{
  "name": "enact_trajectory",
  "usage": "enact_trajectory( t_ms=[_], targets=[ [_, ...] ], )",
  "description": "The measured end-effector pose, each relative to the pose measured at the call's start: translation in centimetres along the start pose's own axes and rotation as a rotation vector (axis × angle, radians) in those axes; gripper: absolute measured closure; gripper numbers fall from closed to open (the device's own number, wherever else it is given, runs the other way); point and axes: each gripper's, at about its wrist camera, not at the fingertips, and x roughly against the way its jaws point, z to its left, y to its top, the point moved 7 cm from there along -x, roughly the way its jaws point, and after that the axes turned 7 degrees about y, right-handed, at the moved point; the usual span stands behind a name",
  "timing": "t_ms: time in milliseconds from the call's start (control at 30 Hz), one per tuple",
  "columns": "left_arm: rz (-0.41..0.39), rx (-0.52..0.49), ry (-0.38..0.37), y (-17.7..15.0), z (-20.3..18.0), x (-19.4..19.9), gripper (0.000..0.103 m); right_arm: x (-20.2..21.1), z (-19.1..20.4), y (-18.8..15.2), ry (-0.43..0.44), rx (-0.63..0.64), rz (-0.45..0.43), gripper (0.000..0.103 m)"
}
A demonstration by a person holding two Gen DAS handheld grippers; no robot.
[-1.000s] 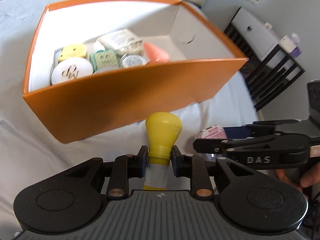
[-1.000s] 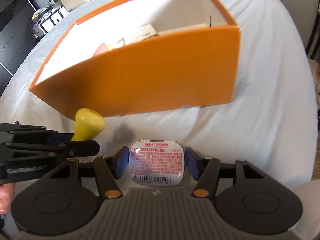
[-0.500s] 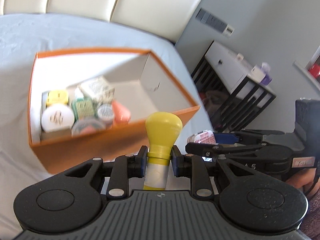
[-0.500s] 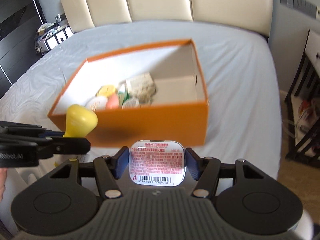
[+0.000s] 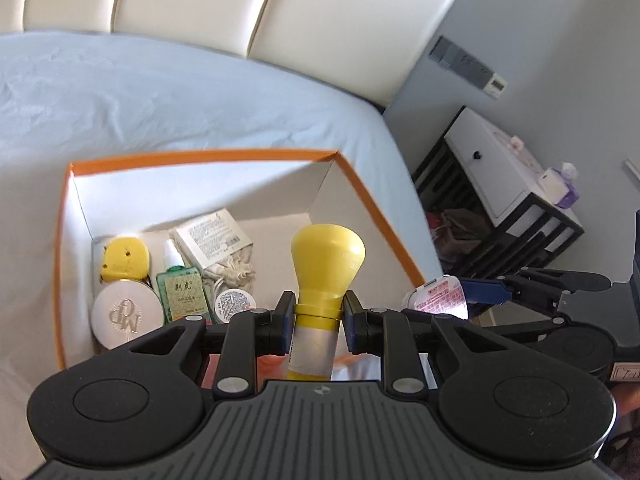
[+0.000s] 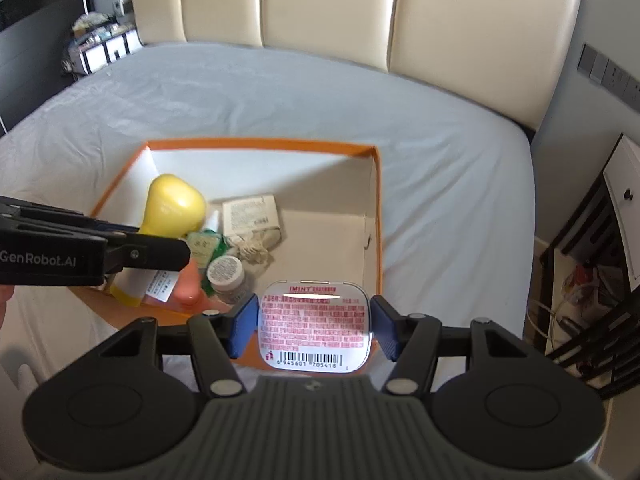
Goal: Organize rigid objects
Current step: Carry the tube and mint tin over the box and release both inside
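Above the orange box (image 6: 377, 216), which sits on the bed (image 6: 440, 184), both hand-held grippers carry a load. The left hand-held gripper (image 5: 317, 318) is clenched on the neck of a yellow bottle (image 5: 326, 258); the bottle's long axis runs forward along the fingers, bulbous cap leading and tipped down toward the box floor. The right hand-held gripper (image 6: 314, 326) is clamped across the short sides of a flat mint tin (image 6: 314, 324), label and barcode facing the camera, its broad face roughly level.

Relative to the box, the bottle hangs over the near-left part, just above the packed cluster there: a round white compact (image 5: 127, 314), a green bottle (image 5: 183, 294), a yellow case (image 5: 124, 260), a small jar (image 5: 235, 305) and a carton (image 5: 216, 240). The tin hovers at the box's near wall, toward its right corner, not yet fully past the rim. The bare floor lies on the box's right half, straight ahead of and below the tin.

So the right hand-held gripper looks nearer to free space and probably needs only a short advance and descent. The left one is the tighter case: the bottle likely has to drop beside the cluster, toward the box's middle, and the two grippers sit close enough that lowering together risks a knock.
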Motion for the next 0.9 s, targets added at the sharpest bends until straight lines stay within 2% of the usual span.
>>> enact_trajectory(
  t_ms=[100,200,300,467,600,667,900],
  targets=[
    [0.033,0.032,-0.013,-0.6,0.7,-1.9,0.076,-2.1,-0.1,0.1,-0.006,0.014,0.056,0.043],
    [0.031,0.065,-0.014,-1.1,1.8,-2.9,0.076,-3.3,0.2,0.5,-0.007,0.036,0.077,0.043],
    [0.028,0.081,-0.052,-0.8,2.3,-3.0,0.076,-4.9,0.6,1.0,-0.015,0.066,0.123,0.043],
    [0.013,0.085,-0.079,-0.5,2.6,-3.3,0.076,-8.2,1.4,0.9,-0.011,0.099,0.253,0.043],
    [0.011,0.115,-0.103,-0.4,3.2,-3.4,0.076,-10.0,1.3,0.6,-0.01,0.069,0.336,0.043],
    [0.006,0.124,-0.106,-0.2,3.5,-3.4,0.076,-10.4,1.3,0.5,0.017,0.033,0.36,0.043],
    [0.014,0.158,-0.132,0.0,3.4,-3.9,0.076,-10.6,1.7,0.3,0.018,0.013,0.383,0.042]
  ],
)
